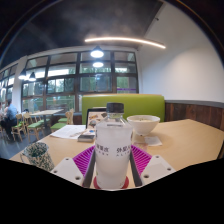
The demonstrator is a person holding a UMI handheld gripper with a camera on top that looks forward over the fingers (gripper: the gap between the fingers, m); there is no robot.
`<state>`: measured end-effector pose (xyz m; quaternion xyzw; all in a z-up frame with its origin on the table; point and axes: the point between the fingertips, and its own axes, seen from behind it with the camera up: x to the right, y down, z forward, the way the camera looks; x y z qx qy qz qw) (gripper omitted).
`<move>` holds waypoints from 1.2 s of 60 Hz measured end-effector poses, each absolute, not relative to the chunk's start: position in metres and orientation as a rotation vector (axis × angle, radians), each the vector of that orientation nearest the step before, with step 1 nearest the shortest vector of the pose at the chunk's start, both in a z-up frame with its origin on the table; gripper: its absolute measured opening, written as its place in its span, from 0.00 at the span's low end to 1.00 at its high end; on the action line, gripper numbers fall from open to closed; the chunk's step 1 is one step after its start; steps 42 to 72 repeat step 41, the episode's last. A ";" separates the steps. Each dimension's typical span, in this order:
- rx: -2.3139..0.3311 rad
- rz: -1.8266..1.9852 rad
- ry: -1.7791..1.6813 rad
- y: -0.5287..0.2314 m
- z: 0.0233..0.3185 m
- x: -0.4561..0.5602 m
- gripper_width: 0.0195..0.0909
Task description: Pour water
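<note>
The jaws are clamped on a clear water bottle (112, 150) at frame center. Behind it, right of center, a white bowl (143, 124) sits on the table (190, 140).

A wide wall of dark-framed windows (70, 80) is seen beyond a green bench back (120, 103). Round lamps (97, 54) and a long light strip (125, 42) are lit on the ceiling. Wooden chairs (22, 128) are set near the glass.

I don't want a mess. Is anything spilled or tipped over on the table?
Nothing stands out. The water bottle is upright between the jaws, cap on. The white bowl and patterned cup sit upright on the dry table.
</note>
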<state>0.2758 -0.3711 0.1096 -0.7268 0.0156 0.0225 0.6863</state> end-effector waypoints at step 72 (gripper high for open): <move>-1.557 0.087 0.077 -0.710 0.154 0.417 0.87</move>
